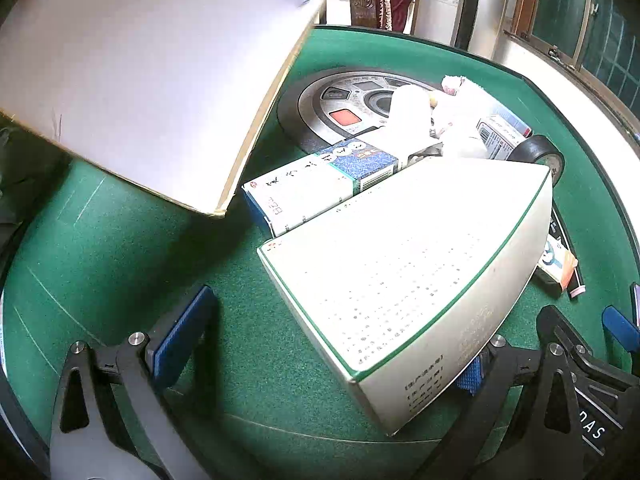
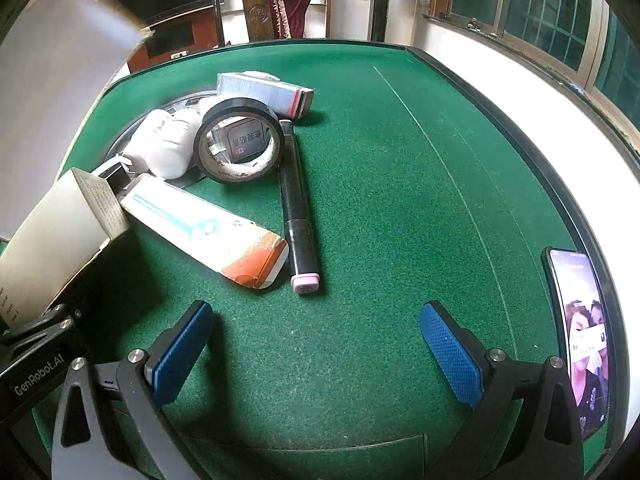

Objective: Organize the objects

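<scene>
Tongs report: my left tongs [image 1: 328, 344] spread wide, right pad touching the white box [image 1: 408, 276]; my right tongs [image 2: 316, 344] wide, empty, marker [image 2: 298, 208] at 12 o'clock.

A phone [image 2: 580, 340] lies lit at the green table's [image 2: 380, 160] edge — wooden chair [image 2: 260, 12] beyond.

The left wrist fisheye looks forward and down from low over the green felt table [image 1: 120, 248], very close to a large white green-edged carton [image 1: 400, 264] that fills its centre. The right wrist fisheye sits just to that view's right, a little further back, facing the same way across the table. Both take in the black roll of tape [image 2: 238, 142], the orange-and-white flat box [image 2: 208, 232] and the carved wooden chair [image 2: 260, 12] beyond the far edge.
</scene>
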